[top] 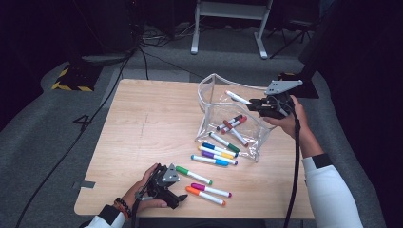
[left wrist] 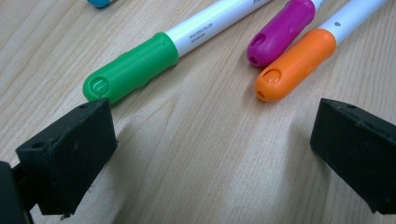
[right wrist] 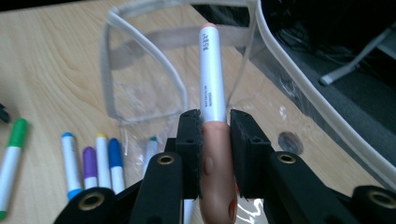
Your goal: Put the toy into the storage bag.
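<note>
My right gripper point(top: 255, 105) is shut on the peach cap of a white marker point(top: 237, 98), held above the open clear plastic pouch point(top: 207, 88) at the table's far right. In the right gripper view the marker point(right wrist: 212, 70) points away from the right gripper point(right wrist: 215, 126) toward the pouch's rim point(right wrist: 108, 70). My left gripper point(top: 180, 187) rests open on the table near the front edge. Its jaws stand wide in the left gripper view point(left wrist: 215, 121), with bare wood between them. A green marker point(left wrist: 135, 65), a magenta marker point(left wrist: 280, 32) and an orange marker point(left wrist: 299, 60) lie just beyond the tips.
Several markers point(top: 233, 124) lie inside the pouch. Several more point(top: 216, 154) lie in a row by its near edge. The wooden table point(top: 142, 118) is bare on its left half. Cables and a white stand point(top: 230, 14) are on the floor behind.
</note>
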Motion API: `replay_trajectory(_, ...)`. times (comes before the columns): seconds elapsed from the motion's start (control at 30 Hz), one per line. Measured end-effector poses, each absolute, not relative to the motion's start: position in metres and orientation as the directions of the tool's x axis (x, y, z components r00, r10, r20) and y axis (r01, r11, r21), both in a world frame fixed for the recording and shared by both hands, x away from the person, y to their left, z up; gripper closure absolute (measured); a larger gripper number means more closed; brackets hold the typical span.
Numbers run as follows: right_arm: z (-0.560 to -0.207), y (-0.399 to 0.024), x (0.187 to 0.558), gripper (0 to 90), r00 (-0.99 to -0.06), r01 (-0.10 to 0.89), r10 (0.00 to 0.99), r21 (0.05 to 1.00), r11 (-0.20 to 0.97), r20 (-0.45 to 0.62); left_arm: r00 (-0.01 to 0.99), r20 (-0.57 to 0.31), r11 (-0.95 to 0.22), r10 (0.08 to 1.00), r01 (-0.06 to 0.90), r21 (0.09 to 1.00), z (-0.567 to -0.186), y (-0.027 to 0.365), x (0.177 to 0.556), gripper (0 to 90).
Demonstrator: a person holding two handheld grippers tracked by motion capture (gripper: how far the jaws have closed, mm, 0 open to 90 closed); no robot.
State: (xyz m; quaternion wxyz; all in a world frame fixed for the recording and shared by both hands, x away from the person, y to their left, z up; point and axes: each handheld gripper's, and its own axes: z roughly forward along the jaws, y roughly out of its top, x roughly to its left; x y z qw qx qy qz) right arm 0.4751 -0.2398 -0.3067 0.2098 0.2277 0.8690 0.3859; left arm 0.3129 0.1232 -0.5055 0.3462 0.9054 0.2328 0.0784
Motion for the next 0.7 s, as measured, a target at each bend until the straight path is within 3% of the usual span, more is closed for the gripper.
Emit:
replay_trajectory(0.27,-0.322,-0.229,0.498,74.6,-0.804,0.368,0.576,0.634,0.680,-0.151,0.880,-0.018,-0.653,0.475,0.366,0.663,-0.505,0.123,0.313,0.5)
replay_trajectory(0.4,-0.327,-0.222,0.500,74.5,-0.834,0.387,0.538,0.562,0.731,-0.125,0.880,-0.019,-0.652,0.475,0.367,0.663,-0.506,0.123,0.313,0.5)
replay_trajectory(0.7,-0.331,-0.216,0.497,74.1,-0.870,0.402,0.490,0.506,0.763,-0.047,0.879,-0.019,-0.652,0.476,0.367,0.663,-0.506,0.123,0.313,0.5)
